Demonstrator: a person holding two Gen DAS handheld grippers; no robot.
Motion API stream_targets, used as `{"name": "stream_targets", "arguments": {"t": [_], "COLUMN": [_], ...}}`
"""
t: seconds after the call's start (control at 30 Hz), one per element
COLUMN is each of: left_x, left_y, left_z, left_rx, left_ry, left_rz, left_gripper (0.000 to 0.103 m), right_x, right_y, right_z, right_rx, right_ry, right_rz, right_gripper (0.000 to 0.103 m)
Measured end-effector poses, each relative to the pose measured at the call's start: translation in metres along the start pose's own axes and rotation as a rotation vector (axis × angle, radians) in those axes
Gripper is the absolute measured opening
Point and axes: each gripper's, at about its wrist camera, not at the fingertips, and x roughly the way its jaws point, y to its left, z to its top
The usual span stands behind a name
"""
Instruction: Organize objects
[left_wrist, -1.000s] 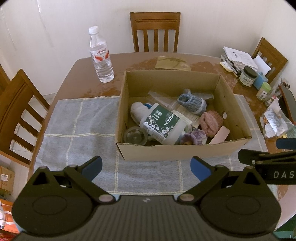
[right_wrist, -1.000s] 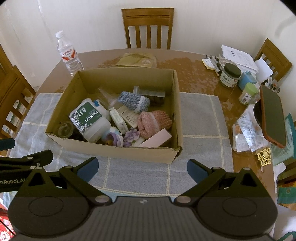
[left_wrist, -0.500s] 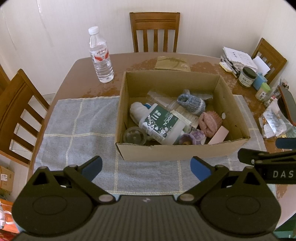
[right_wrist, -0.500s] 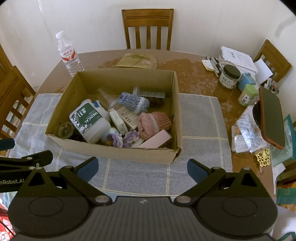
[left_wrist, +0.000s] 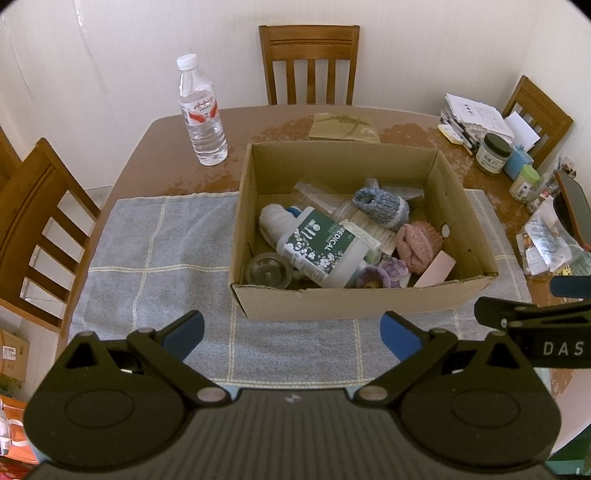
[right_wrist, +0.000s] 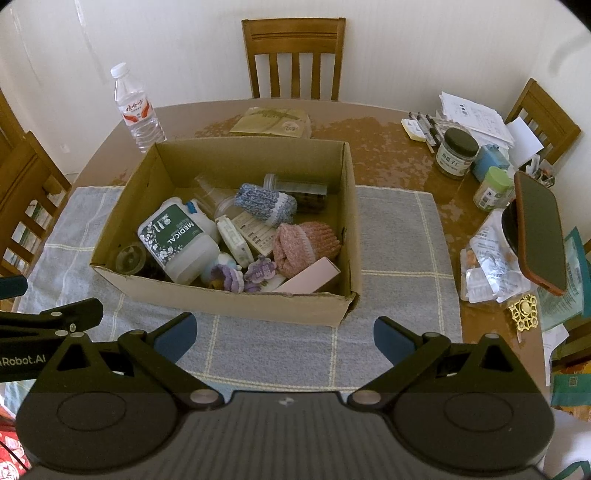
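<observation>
An open cardboard box (left_wrist: 332, 299) (right_wrist: 236, 302) stands on a grey cloth (left_wrist: 155, 258) (right_wrist: 399, 236). Inside lie a white "MEDICAL" bottle (left_wrist: 325, 247) (right_wrist: 177, 240), a blue knitted sock (left_wrist: 380, 206) (right_wrist: 266, 201), a pink knitted sock (left_wrist: 417, 243) (right_wrist: 306, 243), purple knitted flowers (left_wrist: 384, 273) (right_wrist: 240, 275), a pink flat box (left_wrist: 436, 269) (right_wrist: 310, 277) and a clear cup (left_wrist: 267, 271). My left gripper (left_wrist: 291, 332) is open and empty, in front of the box. My right gripper (right_wrist: 284, 334) is open and empty, also before the box.
A water bottle (left_wrist: 201, 110) (right_wrist: 136, 110) stands at the back left. Jars (right_wrist: 456, 151), papers (right_wrist: 472, 110) and a phone on a stand (right_wrist: 539, 229) crowd the right side. Wooden chairs (left_wrist: 310, 62) surround the table. A tan packet (left_wrist: 343, 127) lies behind the box.
Both views have drifted slightly back from the box; nothing on the table has moved and both grippers stay open.
</observation>
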Motion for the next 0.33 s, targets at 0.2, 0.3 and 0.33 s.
{"name": "stream_targets", "arguments": {"t": [0.2,0.3,0.33], "left_x": [-0.0014,-0.0012,-0.0012], "left_y": [-0.0008,-0.0007,-0.0007], "left_z": [0.0000,0.0002,0.0002], "left_rx": [-0.002,-0.001,-0.001], "left_ry": [0.001,0.001,0.001], "left_rz": [-0.002,-0.002,-0.001], "left_gripper": [0.101,0.101,0.101], "right_x": [0.0002,0.0001,0.0000], "right_y": [-0.0005,-0.0004,-0.0005], "right_z": [-0.0002,-0.0002,-0.0002], "right_rx": [0.000,0.000,0.000], "right_ry": [0.000,-0.001,0.000], "right_rz": [0.001,0.001,0.001], "right_gripper": [0.103,0.103,0.103]}}
